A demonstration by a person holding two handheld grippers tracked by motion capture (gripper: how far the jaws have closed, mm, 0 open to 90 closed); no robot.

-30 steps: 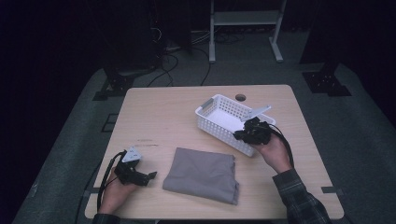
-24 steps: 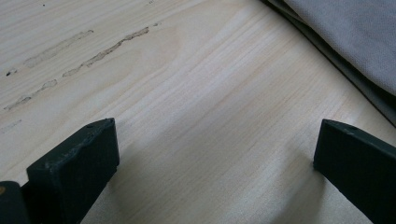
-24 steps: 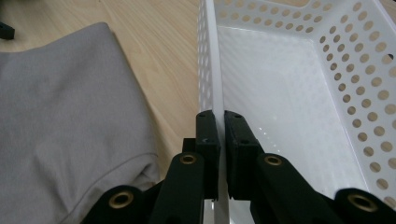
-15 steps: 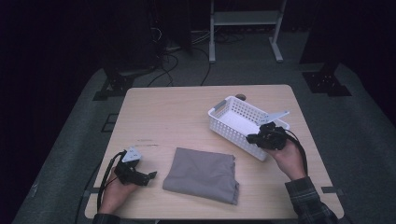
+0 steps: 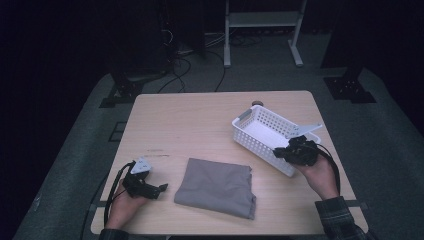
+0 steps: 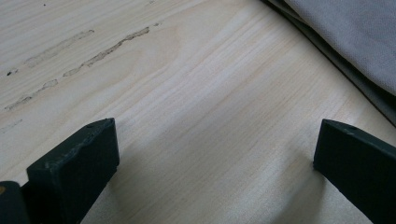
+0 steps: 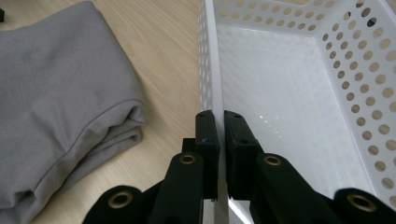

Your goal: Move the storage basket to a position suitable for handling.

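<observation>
**Basket wall pinched, cloth lying free**

Here, the surface under me is pale wood with a straight grain, carrying a few dull scuff streaks near my left side. Around it the room is dark: grey floor covering, a tangle of cables beyond the far edge, the legs of a light metal stand farther back, and black footed bases at either side.

My right fingers are closed on the near wall of the white perforated basket, one finger outside, one inside, the thin plastic rim pressed between them. The basket sits toward the right part of the surface, turned at an angle, its white floor bare.

My left fingers stand wide apart, holding nothing, low over bare wood near the front left corner.

Between my two hands lies a folded grey cloth, flat, its layered edge just beside the basket's outer wall as seen along my right fingers, and near my left fingers without touching them.
</observation>
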